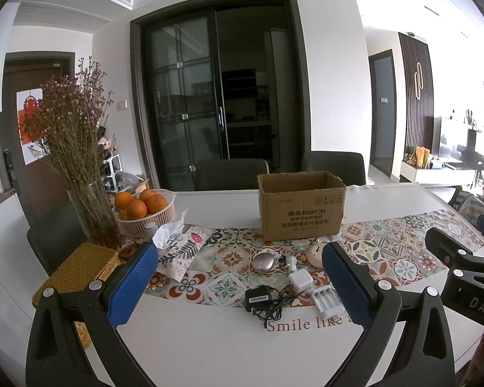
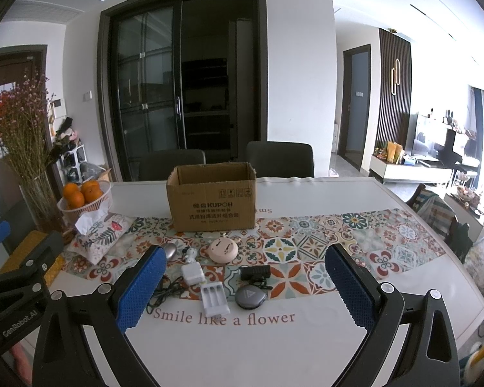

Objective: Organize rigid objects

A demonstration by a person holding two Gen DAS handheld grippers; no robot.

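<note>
Cardboard box (image 2: 211, 201) upright, open-topped, on patterned runner (image 2: 306, 245) mid-table. Just in front, small items clustered: pink round device (image 2: 223, 249), white adapter (image 2: 193, 274), white battery charger (image 2: 213, 298), black adapter (image 2: 255, 272), dark round puck (image 2: 250, 297), silver oval case (image 1: 263, 262). Left gripper (image 1: 240, 285) spread wide, holding nothing. Right gripper (image 2: 243, 285) likewise spread, holding nothing, above table edge. Orange basket (image 1: 151, 217) far left.

The brown corrugated cardboard box (image 2: 211, 198) looks matt and papery. The white tabletop (image 2: 306, 193) is smooth with a slight sheen. The silver oval case (image 1: 263, 262) looks like glossy metal; the white plastic battery charger (image 2: 213, 296) is smooth.
</note>
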